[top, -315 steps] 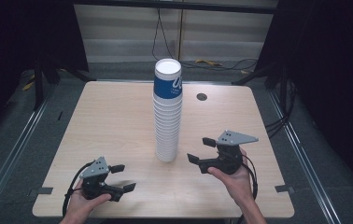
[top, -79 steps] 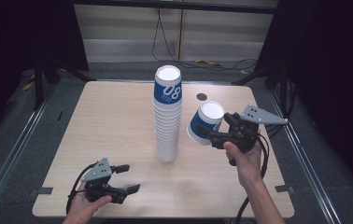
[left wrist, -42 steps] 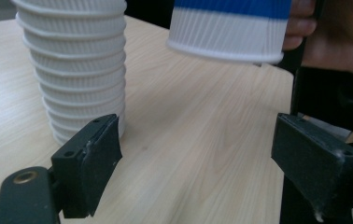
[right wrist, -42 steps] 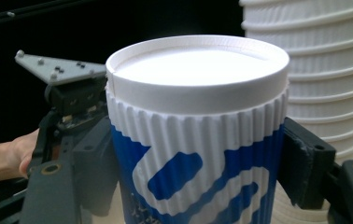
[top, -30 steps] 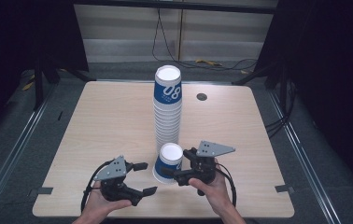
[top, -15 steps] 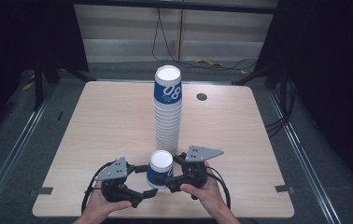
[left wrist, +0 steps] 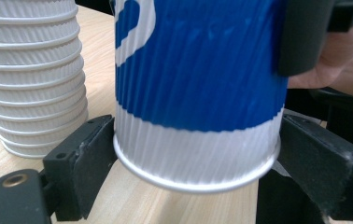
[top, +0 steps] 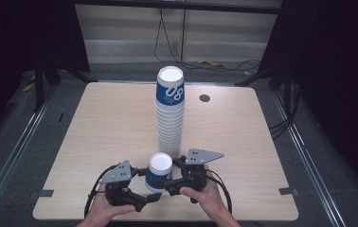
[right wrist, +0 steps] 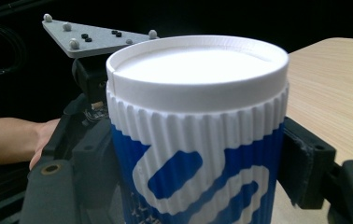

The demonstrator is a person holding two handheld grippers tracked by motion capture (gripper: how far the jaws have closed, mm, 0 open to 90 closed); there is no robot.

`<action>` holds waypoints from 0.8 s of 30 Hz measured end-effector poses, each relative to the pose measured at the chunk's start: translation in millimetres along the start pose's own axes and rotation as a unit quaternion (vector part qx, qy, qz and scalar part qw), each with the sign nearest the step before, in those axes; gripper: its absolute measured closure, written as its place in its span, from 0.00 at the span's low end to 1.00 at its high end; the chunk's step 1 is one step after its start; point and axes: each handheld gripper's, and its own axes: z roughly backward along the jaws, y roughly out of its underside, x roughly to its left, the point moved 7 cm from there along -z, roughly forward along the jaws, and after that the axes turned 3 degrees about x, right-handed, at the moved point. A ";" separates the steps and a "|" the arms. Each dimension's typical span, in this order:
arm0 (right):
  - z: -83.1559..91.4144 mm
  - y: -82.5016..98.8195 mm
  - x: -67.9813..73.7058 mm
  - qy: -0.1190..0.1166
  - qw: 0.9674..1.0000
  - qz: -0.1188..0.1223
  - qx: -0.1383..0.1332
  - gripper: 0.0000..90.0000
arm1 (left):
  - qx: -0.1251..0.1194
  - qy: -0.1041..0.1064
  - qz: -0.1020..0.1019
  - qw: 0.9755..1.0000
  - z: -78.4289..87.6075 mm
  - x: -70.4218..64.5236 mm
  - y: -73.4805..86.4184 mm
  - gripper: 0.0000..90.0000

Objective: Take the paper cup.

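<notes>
At the near edge of the pale wooden desk we see a ribbed paper cup, blue-banded with a smooth white rim, held upright between both tongs. Our right tongs clamp its upper ridged wall; our left tongs flank its white base, their pads touching or nearly so. Just beyond rises a tall stack of cups, and far back lies a small dark round disc.
</notes>
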 end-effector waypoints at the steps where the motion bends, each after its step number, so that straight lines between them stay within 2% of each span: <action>1: -0.4 0.1 0.3 -0.001 1.000 0.000 0.000 0.28 | 0.000 -0.001 0.000 1.000 -0.5 0.1 0.0 0.13; 9: -5.3 0.2 4.2 -0.009 1.000 0.000 -0.003 0.28 | 0.005 0.001 0.007 1.000 -4.8 -0.8 2.0 0.13; 19: -9.6 1.9 7.5 -0.014 1.000 -0.005 0.000 0.28 | 0.009 0.002 -0.005 1.000 -3.8 -0.9 2.8 0.14; 24: -10.2 2.6 6.9 -0.011 1.000 -0.007 0.003 0.28 | 0.011 0.004 -0.002 1.000 -3.3 -0.2 3.5 0.15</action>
